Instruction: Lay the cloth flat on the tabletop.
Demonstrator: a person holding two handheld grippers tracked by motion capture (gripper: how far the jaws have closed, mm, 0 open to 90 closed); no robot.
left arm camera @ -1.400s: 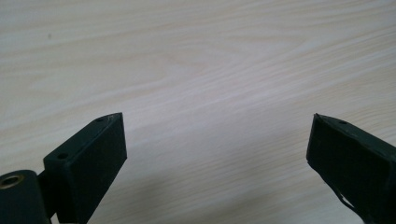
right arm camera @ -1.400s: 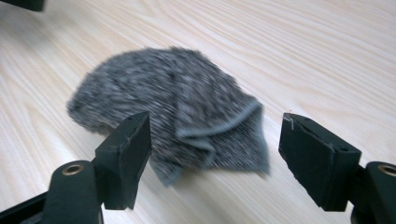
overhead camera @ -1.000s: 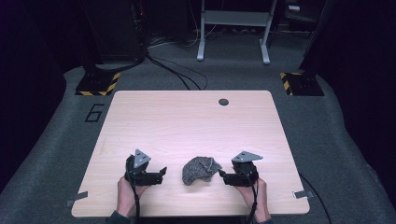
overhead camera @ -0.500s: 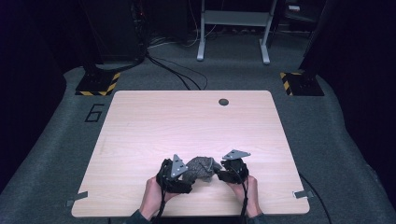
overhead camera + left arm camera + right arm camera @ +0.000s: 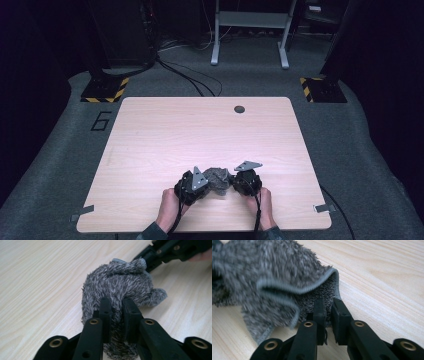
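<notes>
A crumpled grey fuzzy cloth (image 5: 217,177) lies near the front edge of the wooden table (image 5: 190,130), between both grippers. In the left gripper view my left gripper (image 5: 117,312) is shut on a fold of the cloth (image 5: 117,285). In the right gripper view my right gripper (image 5: 328,312) is shut on the hemmed edge of the cloth (image 5: 274,275). From above, the left gripper (image 5: 196,184) sits at the cloth's left and the right gripper (image 5: 245,181) at its right, each held by a hand.
A dark round grommet (image 5: 239,109) sits in the table near its far edge. Beyond the table are a grey carpet, black cables (image 5: 190,80), a white frame's legs (image 5: 250,30) and yellow-black striped blocks (image 5: 104,90).
My left gripper has moved right across the table to the cloth and closed on it. The right gripper stayed at the cloth's right side; the cloth has bunched between them.
</notes>
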